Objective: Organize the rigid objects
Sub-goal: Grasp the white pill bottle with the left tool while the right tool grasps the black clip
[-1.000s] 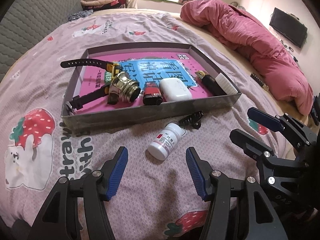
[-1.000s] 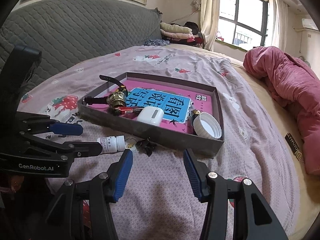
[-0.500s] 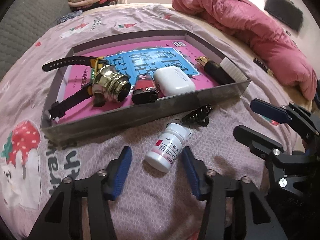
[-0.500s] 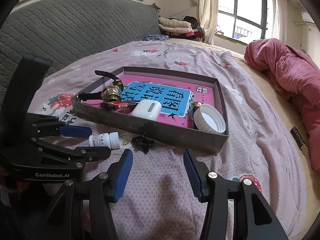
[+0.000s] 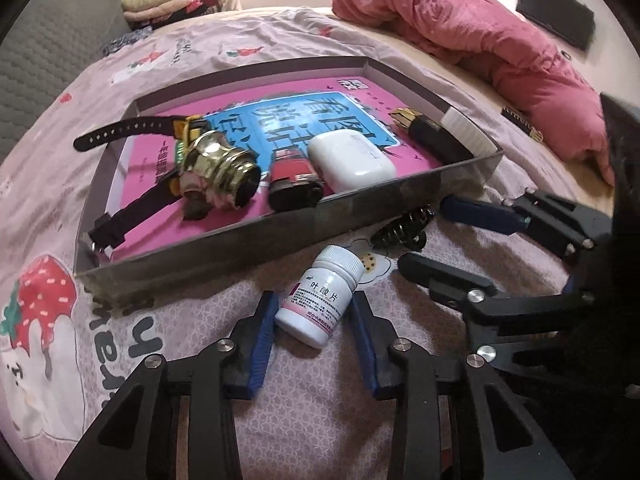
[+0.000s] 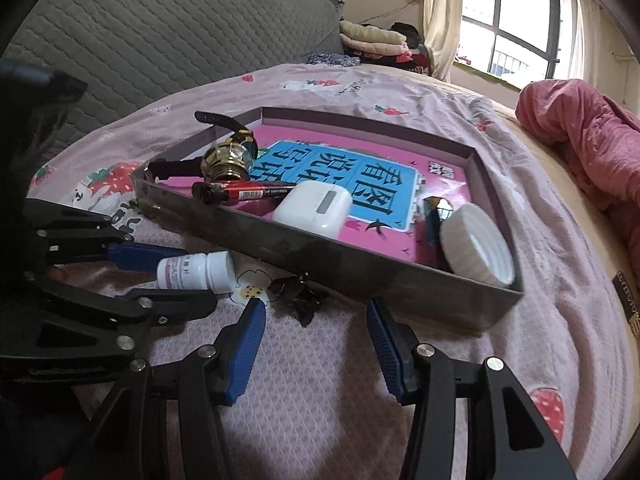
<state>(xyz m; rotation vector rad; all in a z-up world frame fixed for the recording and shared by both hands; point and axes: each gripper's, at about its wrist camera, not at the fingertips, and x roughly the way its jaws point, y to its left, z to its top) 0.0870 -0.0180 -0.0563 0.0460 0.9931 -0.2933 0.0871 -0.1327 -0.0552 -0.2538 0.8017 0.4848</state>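
Note:
A white pill bottle (image 5: 320,292) lies on the bed sheet in front of the grey tray (image 5: 280,236). My left gripper (image 5: 314,308) is open with its blue pads on either side of the bottle's lower half, not closed on it. The bottle also shows in the right wrist view (image 6: 196,270). A black hair claw clip (image 6: 298,294) lies on the sheet just ahead of my right gripper (image 6: 316,320), which is open and empty. The clip also shows in the left wrist view (image 5: 402,226). The tray (image 6: 320,264) holds several objects on a pink and blue book.
In the tray lie a black-strapped watch (image 5: 132,132), a brass fitting (image 5: 220,172), a red lighter (image 5: 292,184), a white earbud case (image 5: 348,160), a black lighter (image 5: 432,136) and a white lid (image 6: 476,244). A pink quilt (image 5: 480,36) is bunched at the far right.
My left gripper has moved forward until its pads straddle the pill bottle. My right gripper has moved closer to the hair clip and the tray.

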